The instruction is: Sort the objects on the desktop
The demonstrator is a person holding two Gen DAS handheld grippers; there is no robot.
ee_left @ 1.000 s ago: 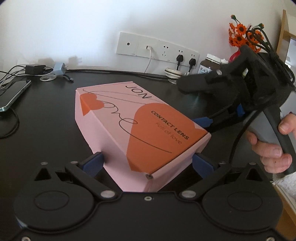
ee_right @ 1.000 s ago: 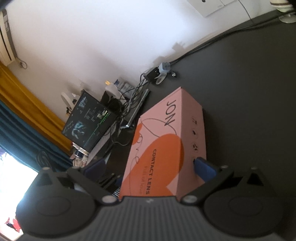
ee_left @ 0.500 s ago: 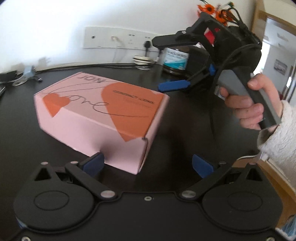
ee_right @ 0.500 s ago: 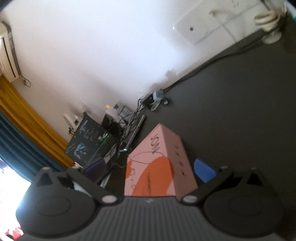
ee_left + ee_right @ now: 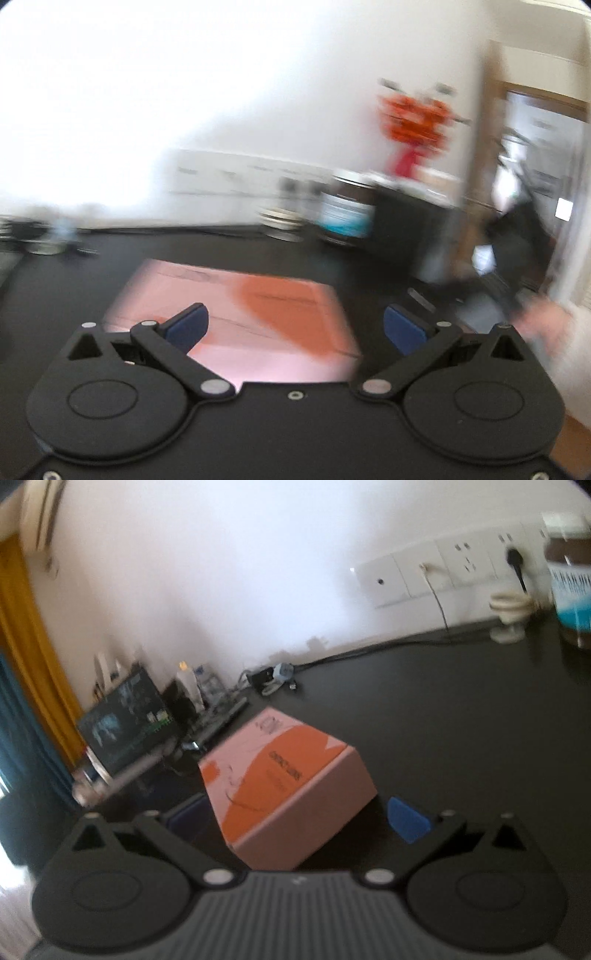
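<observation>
Pink box [image 5: 236,314] w/ orange heart lies flat on the black desk [image 5: 461,720], nothing gripping it. Left claw [image 5: 295,326] spread wide just above the box top. Right claw [image 5: 295,812] also wide open; box [image 5: 288,794] sits btwn its blue pads [image 5: 408,818], not touching. Brown jar [image 5: 345,218] and orange flowers [image 5: 415,118] at the back by the wall, blurred.

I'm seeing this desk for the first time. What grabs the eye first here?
The pink and orange contact lens box lying on the black desk, right in front of both open grippers. Next, the orange flowers against the white wall at the desk's back right, above a blue-labelled jar.
</observation>
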